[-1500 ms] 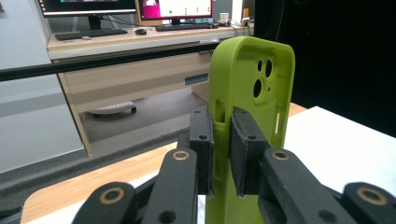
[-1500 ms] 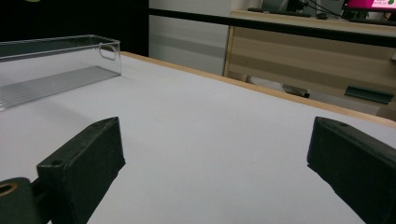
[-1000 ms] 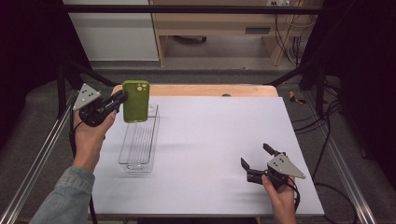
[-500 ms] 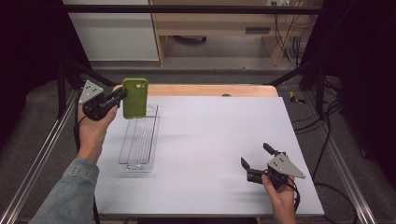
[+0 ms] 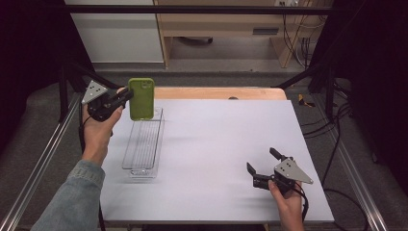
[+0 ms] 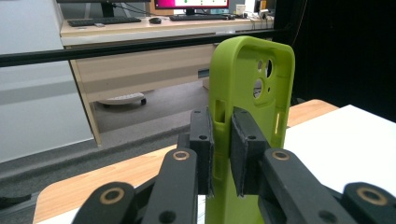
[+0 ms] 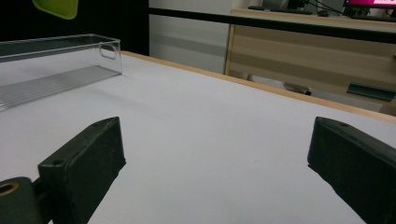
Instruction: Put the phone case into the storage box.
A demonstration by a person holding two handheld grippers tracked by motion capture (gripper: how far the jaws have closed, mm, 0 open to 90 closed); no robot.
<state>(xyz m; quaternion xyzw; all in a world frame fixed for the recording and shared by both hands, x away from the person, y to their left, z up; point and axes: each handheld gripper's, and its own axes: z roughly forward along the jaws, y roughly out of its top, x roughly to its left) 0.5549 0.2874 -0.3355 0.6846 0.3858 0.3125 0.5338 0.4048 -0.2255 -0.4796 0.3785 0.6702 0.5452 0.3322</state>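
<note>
My left tongs (image 5: 126,95) are clamped on the green phone case (image 5: 141,98), held upright above the clear tray (image 5: 144,144). My right tongs (image 5: 262,166) are wide apart, resting low on the white table (image 5: 216,144).

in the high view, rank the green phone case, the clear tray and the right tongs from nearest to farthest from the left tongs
1. green phone case: clamped in the left tongs, held upright above the tray's far end.
2. clear tray: on the table just below and right of the left tongs.
3. right tongs: open, far across the table at the near right.
</note>
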